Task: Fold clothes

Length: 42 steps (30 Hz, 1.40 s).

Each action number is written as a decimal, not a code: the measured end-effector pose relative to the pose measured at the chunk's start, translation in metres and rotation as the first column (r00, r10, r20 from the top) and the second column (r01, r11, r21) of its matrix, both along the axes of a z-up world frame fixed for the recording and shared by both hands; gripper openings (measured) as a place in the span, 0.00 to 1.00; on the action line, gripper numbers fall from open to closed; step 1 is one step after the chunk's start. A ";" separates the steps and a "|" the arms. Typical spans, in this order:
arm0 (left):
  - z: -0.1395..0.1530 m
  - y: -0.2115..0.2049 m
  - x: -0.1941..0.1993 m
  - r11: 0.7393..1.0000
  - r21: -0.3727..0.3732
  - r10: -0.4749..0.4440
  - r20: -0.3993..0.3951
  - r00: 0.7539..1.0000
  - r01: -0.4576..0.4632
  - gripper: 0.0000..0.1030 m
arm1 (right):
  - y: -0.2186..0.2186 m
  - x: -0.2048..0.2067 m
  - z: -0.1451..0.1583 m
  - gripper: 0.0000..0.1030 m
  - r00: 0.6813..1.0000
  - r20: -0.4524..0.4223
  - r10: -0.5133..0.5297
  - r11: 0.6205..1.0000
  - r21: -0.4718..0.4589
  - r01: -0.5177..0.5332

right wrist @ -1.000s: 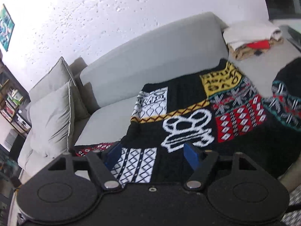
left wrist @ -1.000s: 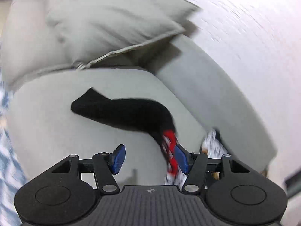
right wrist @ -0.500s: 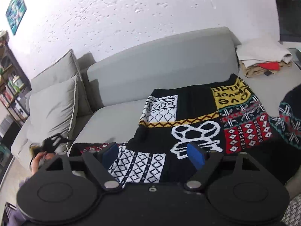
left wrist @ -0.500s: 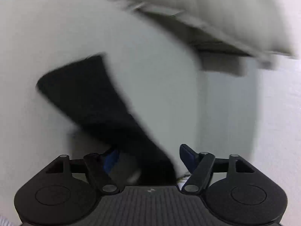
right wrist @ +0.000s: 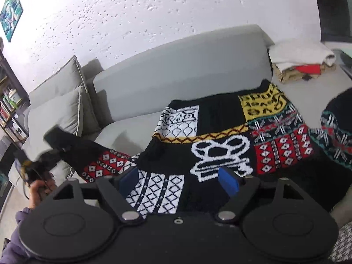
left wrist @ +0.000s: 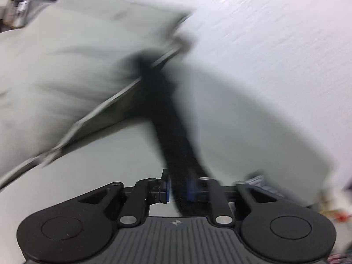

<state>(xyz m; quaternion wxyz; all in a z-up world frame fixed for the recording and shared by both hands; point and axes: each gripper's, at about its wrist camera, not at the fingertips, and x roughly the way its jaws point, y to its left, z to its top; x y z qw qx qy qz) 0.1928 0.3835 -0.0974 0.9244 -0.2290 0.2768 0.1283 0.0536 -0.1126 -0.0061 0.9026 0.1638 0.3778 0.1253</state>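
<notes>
Black patterned sweater [right wrist: 220, 145] lies spread unfolded on the sofa [right wrist: 176, 66]; left gripper [left wrist: 177, 189] grasps its lifted sleeve [left wrist: 176, 132], right gripper [right wrist: 178, 179] gapes empty; folded pile [right wrist: 301, 63] nearby.

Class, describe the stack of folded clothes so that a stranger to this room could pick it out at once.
Start at the grey sofa against the white wall. Follow its seat past the black patterned sweater spread across it, to the far end opposite the cushions. There sits the folded stack: cream fabric on top, tan beneath, red showing between, the only neatly folded thing on the sofa.
</notes>
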 end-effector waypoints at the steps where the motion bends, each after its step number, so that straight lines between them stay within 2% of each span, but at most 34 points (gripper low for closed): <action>1: -0.012 0.007 0.003 0.998 0.005 0.059 -0.084 0.995 -0.059 0.38 | -0.002 0.000 -0.001 0.77 1.000 -0.005 -0.003 1.000 0.004 0.003; 2: -0.022 0.014 0.003 0.993 0.010 0.117 -0.158 0.980 -0.117 0.38 | -0.005 0.000 -0.003 0.77 1.000 -0.023 -0.001 1.000 0.019 0.002; 3: -0.028 0.020 -0.005 0.988 0.004 0.152 -0.198 0.968 -0.154 0.38 | -0.009 -0.001 -0.004 0.77 0.999 -0.033 -0.002 1.000 0.029 0.003; 6: -0.031 0.026 -0.034 0.984 -0.033 0.163 -0.238 0.957 -0.176 0.39 | -0.019 -0.004 -0.004 0.77 0.999 -0.042 -0.009 0.999 0.045 0.011; 9: -0.019 0.008 -0.058 0.995 -0.032 0.083 -0.253 0.964 -0.094 0.41 | -0.032 -0.008 0.000 0.77 0.999 -0.040 -0.020 0.997 0.070 0.023; 11: -0.014 -0.022 -0.078 1.000 -0.028 -0.010 -0.254 0.967 0.003 0.43 | -0.044 -0.014 0.002 0.77 0.999 -0.039 -0.028 0.995 0.090 0.031; 15: -0.002 -0.093 -0.114 0.983 -0.010 -0.178 -0.248 0.952 0.182 0.45 | -0.071 -0.029 0.001 0.82 0.998 -0.044 -0.050 0.992 0.111 0.054; 17: -0.004 -0.131 -0.126 0.970 -0.033 -0.241 -0.239 0.941 0.240 0.45 | -0.088 -0.032 -0.012 0.84 0.994 -0.088 -0.070 0.992 0.096 0.079; 20: -0.011 -0.191 -0.134 0.941 -0.064 -0.338 -0.240 0.910 0.332 0.45 | -0.105 -0.028 -0.046 0.83 0.970 -0.222 -0.096 0.992 0.059 0.112; 21: -0.013 -0.210 -0.133 0.928 -0.059 -0.370 -0.246 0.896 0.367 0.46 | -0.109 -0.026 -0.059 0.80 0.965 -0.241 -0.100 0.993 0.042 0.113; 23: -0.019 -0.248 -0.128 0.903 -0.001 -0.414 -0.276 0.868 0.430 0.46 | -0.112 -0.021 -0.082 0.43 0.963 -0.249 -0.105 0.994 0.005 0.110; 25: -0.027 -0.283 -0.121 0.870 0.081 -0.441 -0.312 0.842 0.486 0.44 | -0.112 -0.015 -0.103 0.28 0.965 -0.240 -0.109 0.994 -0.026 0.106; 26: -0.032 -0.294 -0.119 0.855 0.121 -0.448 -0.319 0.835 0.505 0.44 | -0.110 -0.010 -0.114 0.25 0.968 -0.231 -0.096 0.995 -0.030 0.092; 28: -0.042 -0.317 -0.113 0.821 0.210 -0.450 -0.334 0.828 0.531 0.43 | -0.105 -0.002 -0.131 0.25 0.973 -0.215 -0.086 0.996 -0.053 0.077; 29: -0.044 -0.325 -0.111 0.810 0.232 -0.450 -0.343 0.824 0.539 0.37 | -0.102 0.001 -0.140 0.25 0.972 -0.219 -0.085 0.995 -0.069 0.071; 31: -0.041 -0.329 -0.112 0.806 0.223 -0.453 -0.364 0.814 0.548 0.30 | -0.097 0.007 -0.158 0.24 0.971 -0.227 -0.081 0.993 -0.100 0.060; 33: -0.038 -0.333 -0.112 0.802 0.215 -0.455 -0.385 0.803 0.557 0.30 | -0.100 0.003 -0.166 0.20 0.966 -0.247 -0.077 0.993 -0.105 0.052; 37: -0.032 -0.342 -0.113 0.795 0.197 -0.458 -0.425 0.781 0.574 0.22 | -0.111 -0.001 -0.146 0.19 0.948 -0.314 -0.048 0.996 -0.090 0.020; 39: -0.028 -0.347 -0.114 0.791 0.191 -0.465 -0.432 0.773 0.582 0.25 | -0.128 -0.006 -0.131 0.25 0.954 -0.292 -0.067 0.998 -0.011 0.067; 41: -0.019 -0.353 -0.117 0.784 0.194 -0.489 -0.391 0.779 0.589 0.28 | -0.157 -0.015 -0.113 0.44 0.967 -0.216 -0.137 0.982 0.102 0.161; 42: -0.014 -0.356 -0.119 0.781 0.196 -0.501 -0.371 0.782 0.593 0.30 | -0.172 -0.020 -0.106 0.49 0.966 -0.182 -0.186 0.966 0.145 0.214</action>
